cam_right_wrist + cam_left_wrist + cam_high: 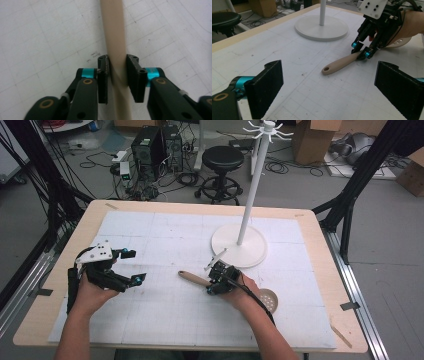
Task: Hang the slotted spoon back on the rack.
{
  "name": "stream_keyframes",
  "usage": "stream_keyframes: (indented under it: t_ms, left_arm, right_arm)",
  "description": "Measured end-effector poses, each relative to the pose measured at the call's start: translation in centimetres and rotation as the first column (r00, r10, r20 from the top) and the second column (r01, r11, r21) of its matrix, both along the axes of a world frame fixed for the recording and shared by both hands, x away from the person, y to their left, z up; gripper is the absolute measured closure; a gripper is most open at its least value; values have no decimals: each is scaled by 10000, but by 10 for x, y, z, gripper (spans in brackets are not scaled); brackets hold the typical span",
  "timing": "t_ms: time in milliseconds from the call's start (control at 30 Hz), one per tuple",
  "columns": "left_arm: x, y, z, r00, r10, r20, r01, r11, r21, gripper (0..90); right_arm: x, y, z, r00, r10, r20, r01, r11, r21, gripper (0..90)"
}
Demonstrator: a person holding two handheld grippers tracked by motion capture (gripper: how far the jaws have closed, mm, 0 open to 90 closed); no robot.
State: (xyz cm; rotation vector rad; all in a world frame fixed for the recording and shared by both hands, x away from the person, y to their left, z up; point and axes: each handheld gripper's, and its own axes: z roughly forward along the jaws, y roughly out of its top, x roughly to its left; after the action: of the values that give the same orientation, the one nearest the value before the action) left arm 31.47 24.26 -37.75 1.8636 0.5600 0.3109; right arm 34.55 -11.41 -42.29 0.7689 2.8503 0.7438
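Handle of the spoon (pixel 114 37) sits between the right gripper (pixel 117 75) jaws, which we judge clamped on it; left gripper (pixel 329 92) jaws apart.

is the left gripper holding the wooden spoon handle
No, the left gripper has its fingers spread wide over bare mat, while the right gripper clamps the spoon handle.

Left claw (pixel 131 266): black linkage body, cyan collars behind ribbed black pads (pixel 265 91), brass-ringed pivot screws, white three-cornered plate on top with dark holes. Right claw (pixel 117 77): same black frame, cyan collars, black cable trailing along the forearm. Forearms bare, no sleeves.
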Motion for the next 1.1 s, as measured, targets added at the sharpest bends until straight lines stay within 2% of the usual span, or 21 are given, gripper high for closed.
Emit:
stream_keyframes:
  t_ms: [167, 333, 433, 533, 600, 700, 833, 967, 1100]
  left_arm:
    - [0, -1, 0, 10000, -58, -27, 58, 9999, 91, 91]
    - [0, 1, 1, 10000, -18, 7, 18, 10000, -11, 91]
    - [1, 2, 1, 10000, 6, 3, -6, 10000, -59, 91]
    - [1, 2, 0, 10000, -2, -2, 2, 10000, -67, 91]
    - [1, 2, 1, 10000, -3, -3, 3, 10000, -60, 91]
    - [0, 2, 1, 10000, -11, 2, 11, 10000, -98, 91]
    - [0, 3, 1, 10000, -15, 17, 15, 9999, -107, 90]
    - [-1, 3, 2, 10000, 12, 33, -11, 9999, -138, 91]
    - [-1, 4, 2, 10000, 23, 53, -22, 9999, -142, 91]
  right_arm:
    - [1, -1, 1, 9998, 205, -34, -205, 9998, -42, 732]
    - [-2, 0, 4, 9995, 246, 202, -244, 9997, -78, 735]
    - [-3, -8, 14, 9996, 91, 272, -107, 9981, 608, 735]
    - [-4, -19, 30, 9981, -9, 622, -74, 9911, 1332, 735]
    - [-7, -28, 43, 9964, -248, 809, 89, 9814, 1918, 735]
    - [-9, -44, 62, 9918, -545, 1154, 203, 9602, 2785, 735]
    - [-12, -64, 83, 9844, -907, 1509, 318, 9347, 3541, 735]
    - [-14, -80, 97, 9798, -1110, 1662, 311, 9061, 4218, 736]
    - [-15, -91, 105, 9767, -1261, 1736, 341, 8902, 4544, 736]
